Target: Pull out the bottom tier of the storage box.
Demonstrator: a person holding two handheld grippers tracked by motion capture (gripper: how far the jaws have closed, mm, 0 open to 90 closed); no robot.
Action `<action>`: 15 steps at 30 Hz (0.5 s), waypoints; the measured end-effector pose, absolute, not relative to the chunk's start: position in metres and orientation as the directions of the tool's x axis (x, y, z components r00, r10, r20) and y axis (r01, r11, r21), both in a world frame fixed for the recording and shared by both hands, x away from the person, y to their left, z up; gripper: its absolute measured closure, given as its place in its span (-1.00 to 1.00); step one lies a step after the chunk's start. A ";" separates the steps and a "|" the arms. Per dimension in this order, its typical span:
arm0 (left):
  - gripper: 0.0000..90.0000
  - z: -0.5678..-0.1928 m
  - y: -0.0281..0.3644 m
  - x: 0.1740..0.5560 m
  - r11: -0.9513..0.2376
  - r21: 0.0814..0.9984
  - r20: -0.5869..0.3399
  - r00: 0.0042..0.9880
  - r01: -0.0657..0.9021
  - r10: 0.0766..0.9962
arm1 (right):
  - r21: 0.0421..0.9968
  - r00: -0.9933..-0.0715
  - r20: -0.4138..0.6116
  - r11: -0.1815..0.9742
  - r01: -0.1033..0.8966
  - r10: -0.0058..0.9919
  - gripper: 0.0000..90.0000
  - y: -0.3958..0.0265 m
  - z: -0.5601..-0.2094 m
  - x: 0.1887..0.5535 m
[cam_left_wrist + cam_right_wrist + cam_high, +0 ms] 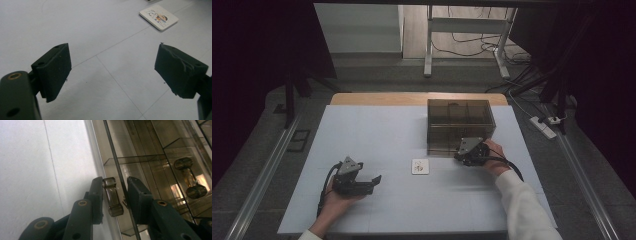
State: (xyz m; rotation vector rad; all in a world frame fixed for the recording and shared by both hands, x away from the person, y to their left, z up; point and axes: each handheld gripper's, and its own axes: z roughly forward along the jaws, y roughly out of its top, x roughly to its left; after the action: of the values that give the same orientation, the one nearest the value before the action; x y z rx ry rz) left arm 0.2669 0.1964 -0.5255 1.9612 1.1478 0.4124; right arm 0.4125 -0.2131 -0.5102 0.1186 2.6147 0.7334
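The right gripper (115,195) has its jaws around the handle (113,196) on the front of the smoked box (460,125). One pad touches the handle; the other is apart, past the front panel's edge. The handle's long axis runs along the jaws, so closing pinches it crosswise. The left gripper (112,70), jaws spread and empty, hovers over the tabletop (87,30), well apart, near a small card (159,17). The box's contents are hard to make out.

The right claw (468,151) is meeting the smoky box (459,125) at its six o'clock edge; the left claw (376,178) is resting at the table's (377,125) seven o'clock.
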 end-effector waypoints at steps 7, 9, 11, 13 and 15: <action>-0.69 -0.525 0.197 0.266 -0.258 0.780 -0.110 0.531 0.570 0.840 | 0.505 -0.912 -0.372 0.862 -0.043 0.173 0.48 -0.212 -0.510 0.408; -0.69 -0.524 0.197 0.265 -0.256 0.781 -0.111 0.530 0.570 0.841 | 0.508 -0.910 -0.377 0.860 -0.048 0.172 0.48 -0.212 -0.510 0.408; -0.69 -0.524 0.198 0.265 -0.256 0.781 -0.111 0.531 0.569 0.840 | 0.510 -0.913 -0.371 0.859 -0.046 0.171 0.48 -0.213 -0.510 0.407; -0.69 -0.524 0.198 0.265 -0.257 0.781 -0.112 0.532 0.569 0.839 | 0.512 -0.915 -0.367 0.858 -0.047 0.169 0.49 -0.213 -0.510 0.406; -0.69 -0.524 0.198 0.265 -0.257 0.781 -0.111 0.532 0.569 0.839 | 0.512 -0.915 -0.365 0.858 -0.045 0.170 0.49 -0.213 -0.510 0.405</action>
State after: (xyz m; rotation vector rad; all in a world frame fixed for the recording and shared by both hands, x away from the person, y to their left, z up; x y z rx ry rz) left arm 0.2647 0.1975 -0.5240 1.9551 1.1451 0.4197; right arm 0.4052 -0.2131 -0.5101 0.0929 2.6293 0.7381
